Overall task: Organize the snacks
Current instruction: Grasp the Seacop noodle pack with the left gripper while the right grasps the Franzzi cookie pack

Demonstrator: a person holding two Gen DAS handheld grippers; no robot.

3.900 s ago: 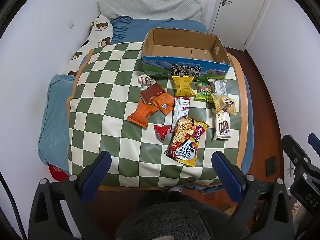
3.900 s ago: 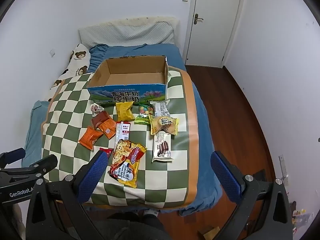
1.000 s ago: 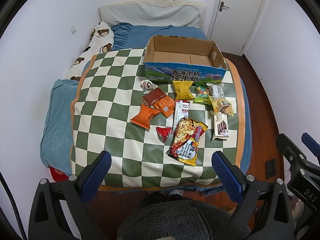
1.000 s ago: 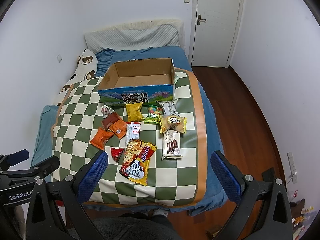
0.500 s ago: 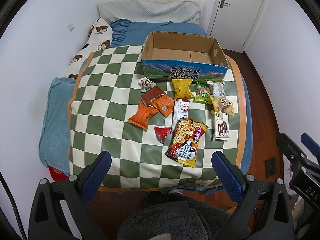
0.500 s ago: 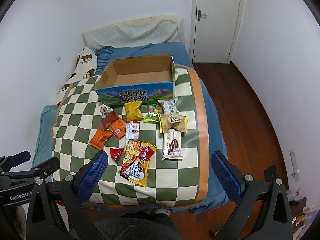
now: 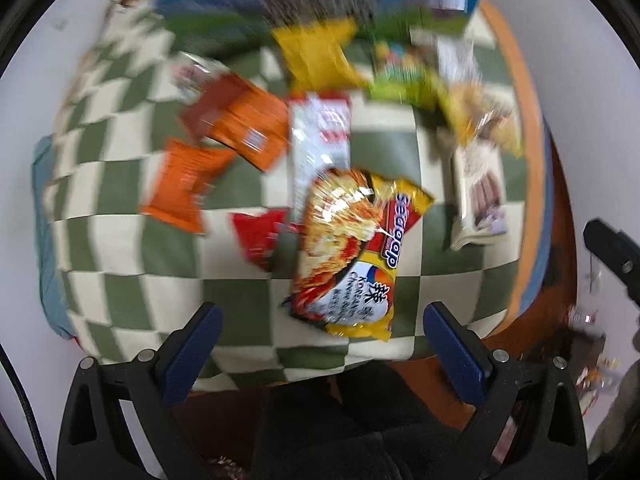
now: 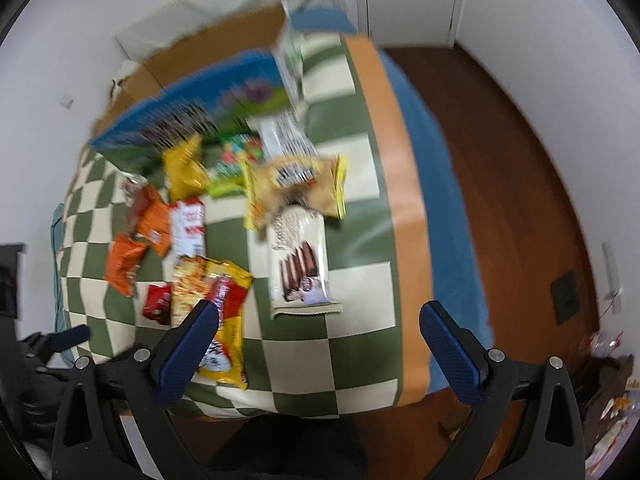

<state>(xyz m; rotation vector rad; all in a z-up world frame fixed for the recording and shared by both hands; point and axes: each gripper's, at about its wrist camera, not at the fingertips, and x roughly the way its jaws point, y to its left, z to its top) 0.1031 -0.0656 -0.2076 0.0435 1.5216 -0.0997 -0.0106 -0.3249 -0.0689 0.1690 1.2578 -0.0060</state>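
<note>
Several snack packets lie on a green and cream checkered cloth (image 7: pixel 240 292) on a bed. A big noodle packet (image 7: pixel 352 252) lies nearest my left gripper (image 7: pixel 320 344), which is open and empty just in front of it. A white wafer packet (image 8: pixel 300 264) lies ahead of my right gripper (image 8: pixel 316 344), also open and empty. The noodle packet also shows in the right wrist view (image 8: pixel 216 308). An open cardboard box (image 8: pixel 208 80) with a blue printed front stands behind the snacks. Both views are motion-blurred.
Orange packets (image 7: pixel 188 184), a small red packet (image 7: pixel 260 240), a white and red stick packet (image 7: pixel 320 136), a yellow packet (image 7: pixel 316 52) and a green candy packet (image 7: pixel 400 72) lie between noodles and box. Wooden floor (image 8: pixel 500 160) lies right of the bed.
Both grippers have dropped and moved quickly forward toward the bed, so the snacks now fill the views. Both stay open and empty. The snacks have not moved.
</note>
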